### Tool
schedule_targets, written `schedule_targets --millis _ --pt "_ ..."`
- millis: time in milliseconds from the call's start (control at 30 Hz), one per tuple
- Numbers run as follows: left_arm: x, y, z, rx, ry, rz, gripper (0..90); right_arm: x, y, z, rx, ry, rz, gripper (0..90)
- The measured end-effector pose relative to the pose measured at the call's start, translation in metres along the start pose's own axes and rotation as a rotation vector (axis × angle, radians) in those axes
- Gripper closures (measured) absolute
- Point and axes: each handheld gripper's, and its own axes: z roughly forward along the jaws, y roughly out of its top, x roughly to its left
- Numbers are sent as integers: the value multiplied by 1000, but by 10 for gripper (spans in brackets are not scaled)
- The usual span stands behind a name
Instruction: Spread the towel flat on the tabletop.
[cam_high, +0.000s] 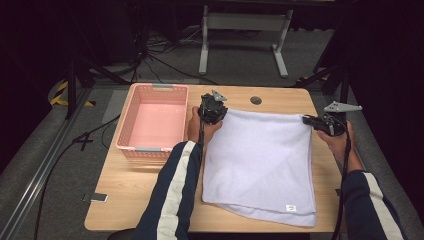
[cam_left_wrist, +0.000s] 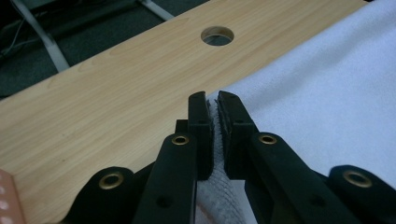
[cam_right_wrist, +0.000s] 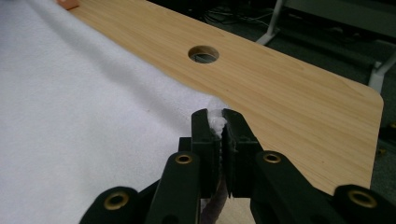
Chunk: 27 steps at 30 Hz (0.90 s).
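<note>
Both the left gripper (cam_high: 223, 113) and the right gripper (cam_high: 306, 119) clench far corners of the white towel (cam_high: 262, 160). A pink basket (cam_high: 153, 120) sits just left. The table's hole (cam_high: 256, 100) lies beyond.

Your sleeves are dark navy, and each one has a broad white stripe running along its length. In the high view your left gripper (cam_high: 212, 109) and your right gripper (cam_high: 325, 123) are black and compact, and each carries a grey three-cornered plate on top. A black cable trails from each one toward the near edge. In the left gripper view the fingers (cam_left_wrist: 200, 122) are matte black, flat and blocky, on thick black link arms. Round brass-coloured rivets sit in these arms, and small dark screw holes are below them. The fingers (cam_right_wrist: 236, 140) of the right gripper look the same.
</note>
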Motion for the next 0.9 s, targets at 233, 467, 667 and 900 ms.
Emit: schedule_targets --millis 233,467,667,900 --pt "-6 2 -41 -39 -58 71 845 16 7 -26 -45 76 -65 838" --pt "-32 -22 -87 -71 -167 181 841 42 -6 -54 -58 197 -144 836" --pt "-46 -68 -119 -114 -249 225 837 63 -31 -84 -86 330 -206 833" --pt "-64 -123 -129 -38 -360 313 824 94 -68 -109 -2 526 -329 826"
